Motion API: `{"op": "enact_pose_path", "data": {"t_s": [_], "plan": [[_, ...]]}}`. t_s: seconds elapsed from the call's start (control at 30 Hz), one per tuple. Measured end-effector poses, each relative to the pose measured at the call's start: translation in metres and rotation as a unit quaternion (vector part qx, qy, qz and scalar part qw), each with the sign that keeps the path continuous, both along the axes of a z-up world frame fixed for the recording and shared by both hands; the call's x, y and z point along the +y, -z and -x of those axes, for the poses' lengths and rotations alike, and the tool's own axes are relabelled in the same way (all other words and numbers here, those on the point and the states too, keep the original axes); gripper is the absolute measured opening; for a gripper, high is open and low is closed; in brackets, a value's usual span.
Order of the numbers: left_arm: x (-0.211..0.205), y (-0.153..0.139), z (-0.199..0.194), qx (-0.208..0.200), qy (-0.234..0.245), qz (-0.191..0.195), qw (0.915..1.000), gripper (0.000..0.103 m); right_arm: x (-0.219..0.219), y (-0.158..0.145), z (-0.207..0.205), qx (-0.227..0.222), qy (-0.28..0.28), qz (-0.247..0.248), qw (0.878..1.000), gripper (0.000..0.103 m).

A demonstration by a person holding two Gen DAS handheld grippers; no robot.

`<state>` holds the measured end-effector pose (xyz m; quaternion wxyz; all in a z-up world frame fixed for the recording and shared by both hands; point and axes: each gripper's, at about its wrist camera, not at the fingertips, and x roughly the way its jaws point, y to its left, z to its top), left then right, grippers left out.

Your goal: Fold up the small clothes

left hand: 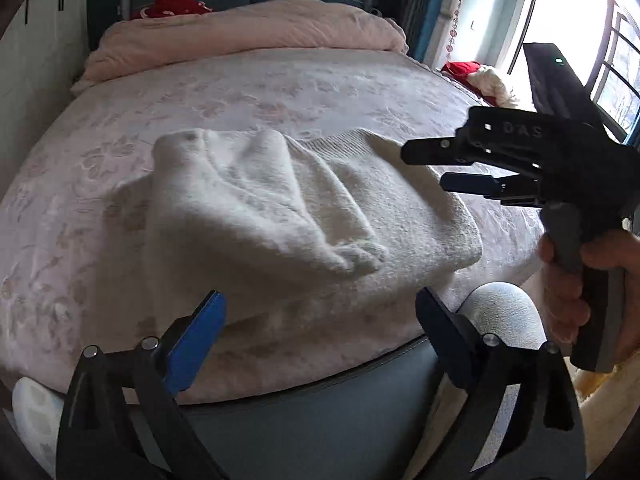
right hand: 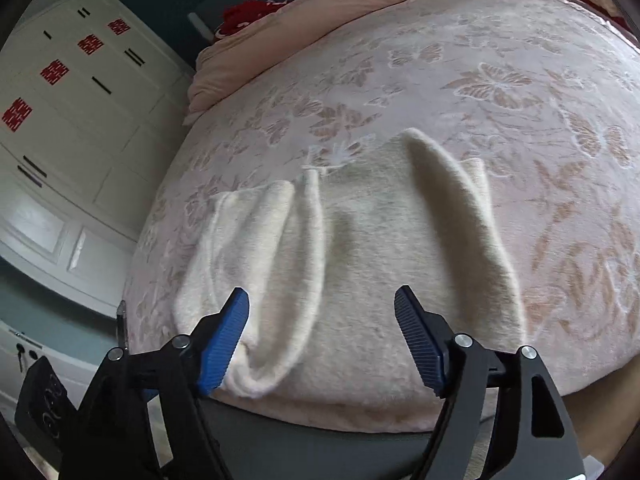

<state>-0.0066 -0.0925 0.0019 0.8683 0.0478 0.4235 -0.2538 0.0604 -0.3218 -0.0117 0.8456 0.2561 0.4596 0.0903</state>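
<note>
White sweater [left hand: 280,216] lies partly folded on bed [left hand: 360,92]; left hand-held gripper [left hand: 320,332] and right hand-held gripper [right hand: 322,340] both spread wide, nothing pinched.

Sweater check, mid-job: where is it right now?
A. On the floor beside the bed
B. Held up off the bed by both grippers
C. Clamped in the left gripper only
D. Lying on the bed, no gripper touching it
D: the sweater lies on the bed, with the left gripper and right gripper both open and clear of it.
</note>
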Motion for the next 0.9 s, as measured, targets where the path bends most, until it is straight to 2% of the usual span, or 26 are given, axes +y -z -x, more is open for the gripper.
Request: {"op": "enact_pose_path", "data": {"t_s": [0.03,0.17,0.27,0.37,0.5,0.57,0.63,0.67,0.73,0.8,0.9], "plan": [[0.009,0.0,0.007,-0.001,-0.003,-0.004,1.0,0.093,0.011,0.004,-0.01,0.006,-0.01,-0.007,1.0,0.082],[0.036,0.017,0.002,0.016,-0.041,-0.042,0.9981,0.093,0.046,0.029,-0.038,0.058,-0.039,-0.003,0.998,0.082],[0.053,0.031,-0.004,0.032,-0.064,-0.035,0.9968,0.093,0.058,0.043,-0.046,0.091,-0.042,-0.036,0.994,0.082],[0.063,0.043,-0.012,0.03,-0.072,-0.031,0.9965,0.093,0.066,0.044,-0.047,0.096,-0.046,-0.079,0.991,0.083],[0.063,0.054,-0.025,0.06,-0.077,-0.018,0.995,0.09,0.083,0.041,-0.055,0.101,-0.056,-0.079,0.99,0.084],[0.064,0.058,-0.03,0.068,-0.082,-0.013,0.9942,0.09,0.093,0.042,-0.061,0.102,-0.06,-0.077,0.99,0.068],[0.065,0.061,-0.032,0.073,-0.089,-0.018,0.9932,0.089,0.102,0.042,-0.068,0.106,-0.062,-0.057,0.991,0.023],[0.067,0.061,-0.033,0.075,-0.093,-0.016,0.9927,0.088,0.107,0.038,-0.07,0.097,-0.069,-0.056,0.991,0.023],[0.071,0.057,-0.035,0.075,-0.101,-0.012,0.992,0.078,0.112,0.02,-0.07,0.071,-0.081,-0.031,0.994,0.019],[0.071,0.054,-0.038,0.082,-0.1,-0.008,0.9915,0.071,0.108,-0.018,-0.065,0.015,-0.089,-0.021,0.996,0.017],[0.069,0.047,-0.041,0.085,-0.099,-0.003,0.9914,0.069,0.074,-0.077,-0.049,-0.06,-0.08,-0.003,0.995,0.017]]}}
